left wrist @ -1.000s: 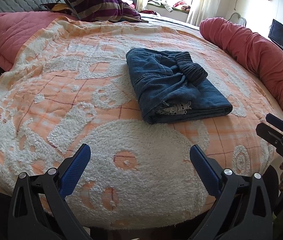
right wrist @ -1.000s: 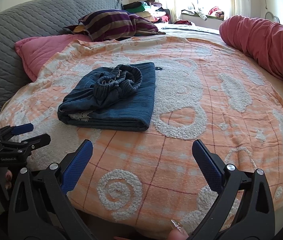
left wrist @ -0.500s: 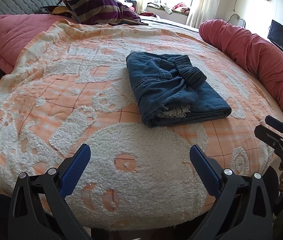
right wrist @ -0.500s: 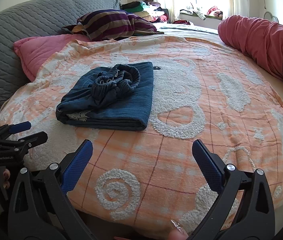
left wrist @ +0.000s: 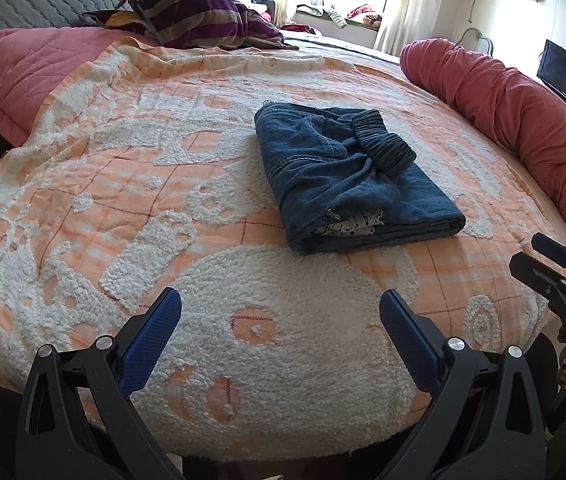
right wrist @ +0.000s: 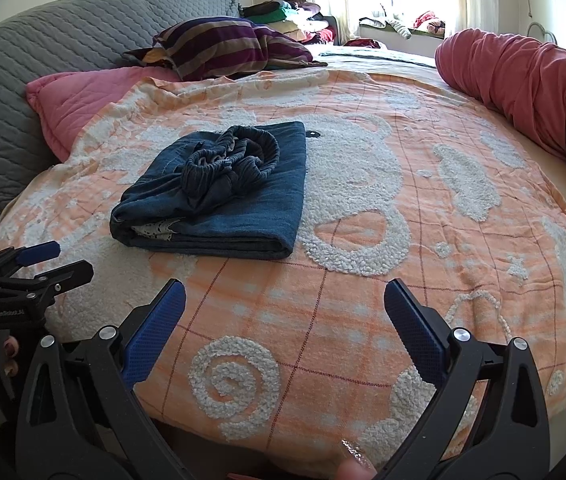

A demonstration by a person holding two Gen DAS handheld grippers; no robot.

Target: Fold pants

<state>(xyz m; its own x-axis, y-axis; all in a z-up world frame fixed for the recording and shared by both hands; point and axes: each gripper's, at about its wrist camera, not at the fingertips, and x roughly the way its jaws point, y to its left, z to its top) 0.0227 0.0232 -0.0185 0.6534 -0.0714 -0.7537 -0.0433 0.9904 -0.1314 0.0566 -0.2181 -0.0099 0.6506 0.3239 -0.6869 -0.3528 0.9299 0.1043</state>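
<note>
Dark blue denim pants (left wrist: 347, 176) lie folded into a thick rectangle on the orange and white blanket (left wrist: 123, 184), with the elastic waistband bunched on top and a bit of white lace showing at the near edge. The same pants (right wrist: 219, 196) show left of centre in the right wrist view. My left gripper (left wrist: 281, 320) is open over the near edge of the bed, well short of the pants and holding nothing. My right gripper (right wrist: 283, 312) is open too, off to the pants' right and nearer than them. Each gripper appears at the other view's edge.
A pink pillow (left wrist: 31, 72) and a striped purple cushion (left wrist: 195, 16) lie at the head of the bed against a grey quilted headboard (right wrist: 43, 48). A long red bolster (left wrist: 523, 120) runs along the right side. A finger (right wrist: 353, 468) shows at the bottom edge.
Both grippers have drifted slightly, so the pants sit a touch lower and more to the left in the views. The pants themselves have not moved, and both grippers stay open.
</note>
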